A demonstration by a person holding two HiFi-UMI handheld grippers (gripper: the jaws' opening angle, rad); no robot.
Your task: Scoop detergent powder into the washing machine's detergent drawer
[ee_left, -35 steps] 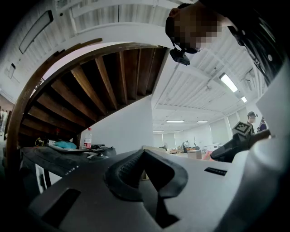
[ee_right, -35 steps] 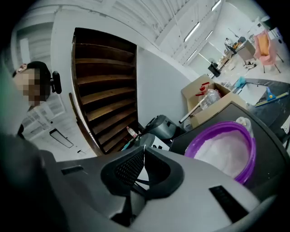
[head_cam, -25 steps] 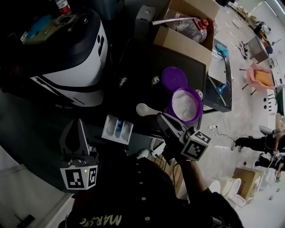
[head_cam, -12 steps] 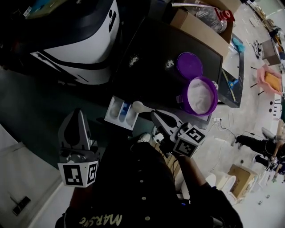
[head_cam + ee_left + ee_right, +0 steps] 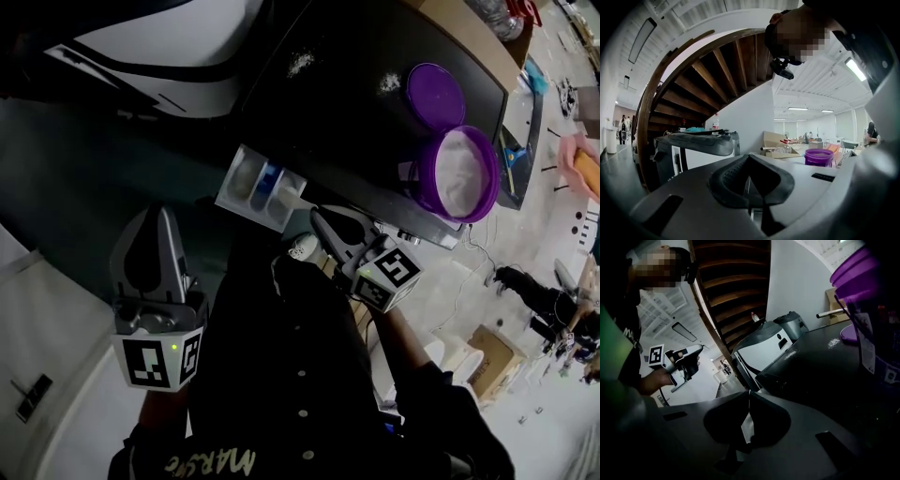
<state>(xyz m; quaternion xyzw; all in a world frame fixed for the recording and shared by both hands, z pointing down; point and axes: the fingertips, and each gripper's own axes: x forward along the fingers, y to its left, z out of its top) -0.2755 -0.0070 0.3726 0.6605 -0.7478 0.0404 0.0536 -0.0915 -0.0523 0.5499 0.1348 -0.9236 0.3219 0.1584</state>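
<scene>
Right gripper (image 5: 317, 217) has its jaws pressed tight on the thin white handle of the scoop (image 5: 292, 201). The bowl sits right at the near-right edge of the pulled-out detergent drawer (image 5: 230, 192). Which compartment it's over, I can't tell.

The danger is that edge: tip from there and powder could go past the rim and down the front instead of in. A narrow pinch on a flat handle could also let the scoop swivel. There are already white specks (image 5: 300, 64) on the dark table (image 5: 347, 112).

The left gripper (image 5: 155, 217) hangs well clear with its jaws together on nothing, so nothing steadies the drawer.

The powder supply is in the open purple tub (image 5: 424, 178), beside its lid (image 5: 436, 94).

For writing, the shirt print (image 5: 211, 462) looks like "MARS…", upside down. The tub's label is too small to read.
</scene>
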